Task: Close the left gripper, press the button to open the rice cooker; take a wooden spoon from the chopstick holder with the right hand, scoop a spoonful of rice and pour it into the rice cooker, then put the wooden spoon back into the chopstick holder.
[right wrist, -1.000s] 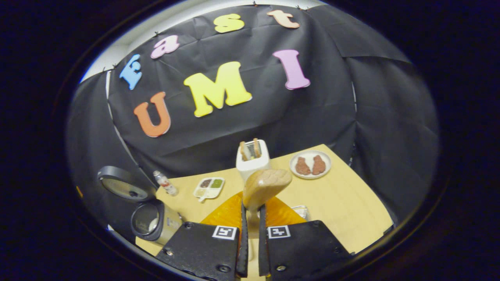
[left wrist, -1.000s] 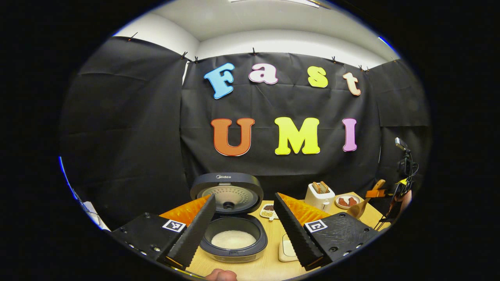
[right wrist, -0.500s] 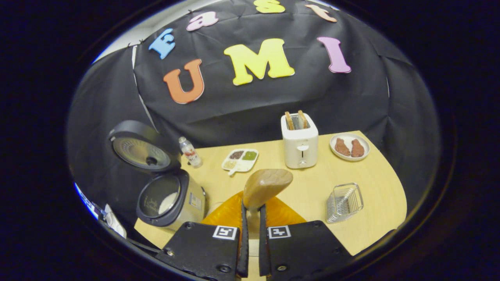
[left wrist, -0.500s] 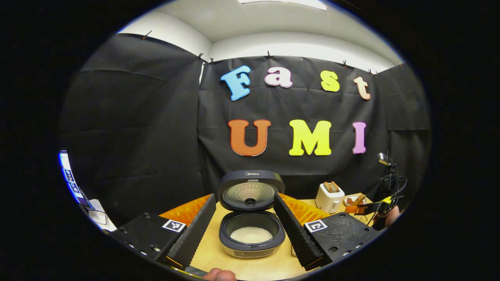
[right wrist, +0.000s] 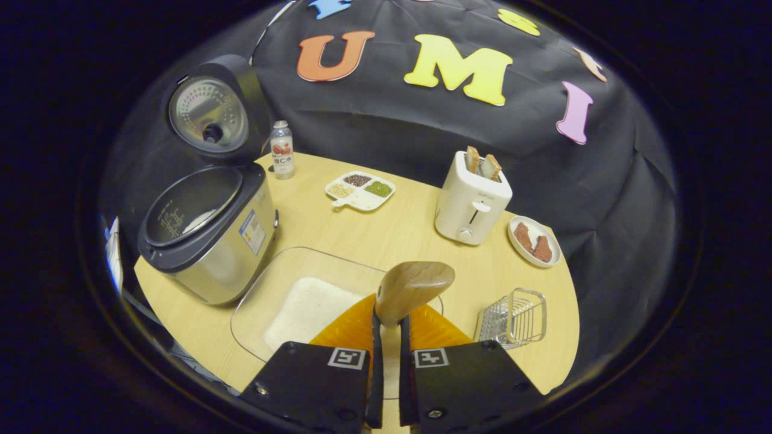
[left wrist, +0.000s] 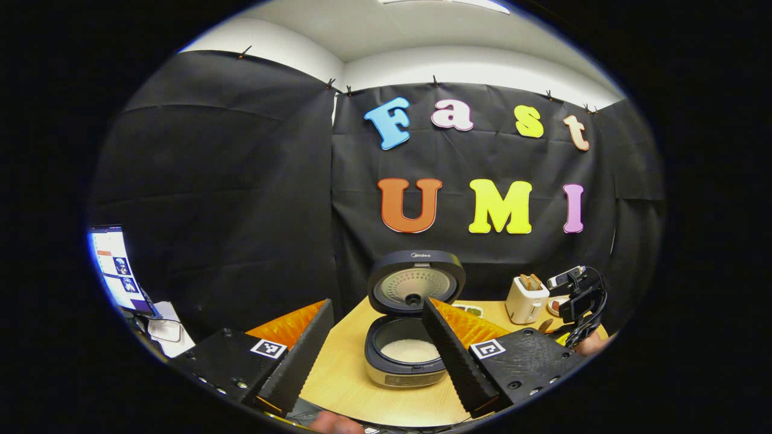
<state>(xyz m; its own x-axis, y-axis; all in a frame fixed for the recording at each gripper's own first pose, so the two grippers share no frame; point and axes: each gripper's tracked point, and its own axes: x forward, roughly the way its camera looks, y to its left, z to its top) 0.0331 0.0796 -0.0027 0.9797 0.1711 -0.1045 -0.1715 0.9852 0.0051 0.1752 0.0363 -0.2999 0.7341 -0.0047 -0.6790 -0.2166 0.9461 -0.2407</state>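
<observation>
Right tool point(right wrist: 386, 325) clamps the wooden spoon point(right wrist: 413, 288) above the rice dish point(right wrist: 274, 283); left tool point(left wrist: 377, 343) gapes apart.

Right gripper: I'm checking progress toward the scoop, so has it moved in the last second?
Yes. The right gripper, shut on the wooden spoon, has tipped down over the glass rice dish; the toaster slid up-right.
</observation>
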